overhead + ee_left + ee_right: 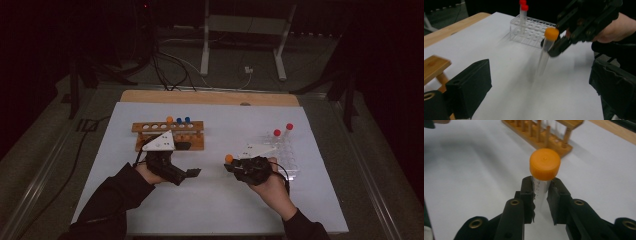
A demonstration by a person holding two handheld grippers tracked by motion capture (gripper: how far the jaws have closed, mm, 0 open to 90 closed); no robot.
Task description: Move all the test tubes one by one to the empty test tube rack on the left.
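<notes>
Orange-capped and clear-walled, the test tube (pixel 543 178) is pinched just below its cap by the right claw (pixel 541 192), whose jaws are closed onto the tube's neck; the tube hangs slightly tilted above the white counter (pixel 215 200), between the two racks, and is seen the same way from the left gripper view (pixel 547 47). It is judged to be a light, stiff plastic tube with a smooth, slippery wall, so a hold close under the cap, where the cap's rim stops it sliding through, is thought the safest, and a hard squeeze is not needed. The left claw (pixel 544 85) is held with its jaws standing wide apart and nothing between them, low over the counter near the wooden rack (pixel 168 135). That rack carries one orange-capped tube (pixel 169 119) and two blue-capped tubes (pixel 183 120) in its back holes. To the right, a clear plastic rack (pixel 286 152) is set with two red-capped tubes (pixel 283 130) standing upright at its far end, its near holes being free. Nothing lies on the counter between the held tube and the clear rack; only the red-capped tubes would have to be avoided there.
</notes>
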